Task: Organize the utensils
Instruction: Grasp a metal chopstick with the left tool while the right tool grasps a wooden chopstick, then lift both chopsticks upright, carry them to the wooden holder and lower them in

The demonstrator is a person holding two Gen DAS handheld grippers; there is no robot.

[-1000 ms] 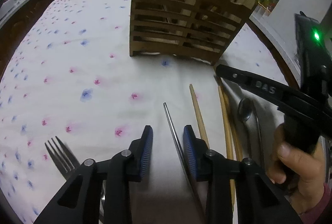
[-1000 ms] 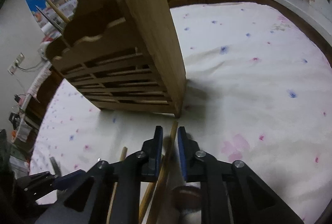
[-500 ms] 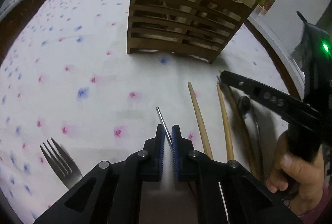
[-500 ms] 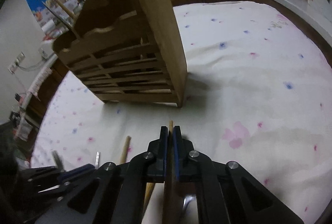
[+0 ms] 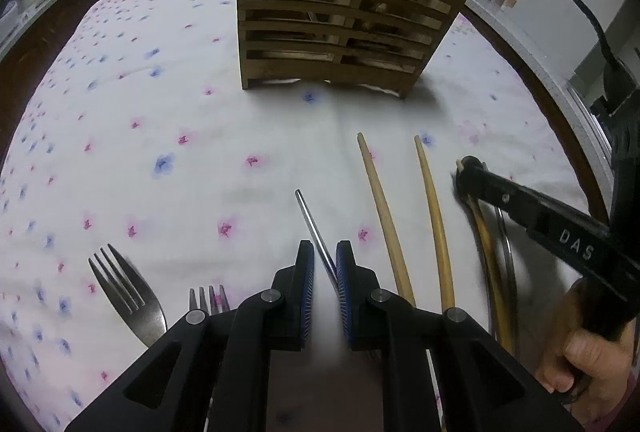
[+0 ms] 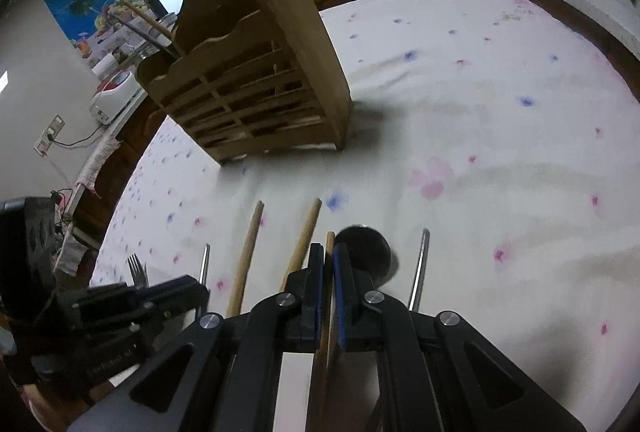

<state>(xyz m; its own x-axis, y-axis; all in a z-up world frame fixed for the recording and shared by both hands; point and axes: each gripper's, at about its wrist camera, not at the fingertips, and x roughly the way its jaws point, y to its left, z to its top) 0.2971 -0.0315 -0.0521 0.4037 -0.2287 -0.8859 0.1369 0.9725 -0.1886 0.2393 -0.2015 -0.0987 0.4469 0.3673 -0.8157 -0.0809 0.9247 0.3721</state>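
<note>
Early going here: the wooden caddy (image 5: 340,28) at the far side of the tabletop (image 5: 200,136) already holds a few sticks, but plenty lies in front of it. The left gripper (image 5: 325,268) straddles a thin steel chopstick (image 5: 314,228), its jaws easing apart, pads not clearly pressing. The right gripper (image 6: 328,272) is clenched on a slim wooden chopstick (image 6: 329,244). Two pale tapered wooden chopsticks (image 5: 384,212), two forks (image 5: 128,288) and a dark spoon (image 6: 366,252) remain in front of the caddy.

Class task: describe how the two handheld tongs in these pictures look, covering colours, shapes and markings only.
Both tongs, left and right, are matte black, with angular fingers, blue ribbed pads and silver pivot bolts. The right one's side bears white letters "DAS". A dark reddish sleeve cuff shows at the wrist.
</note>
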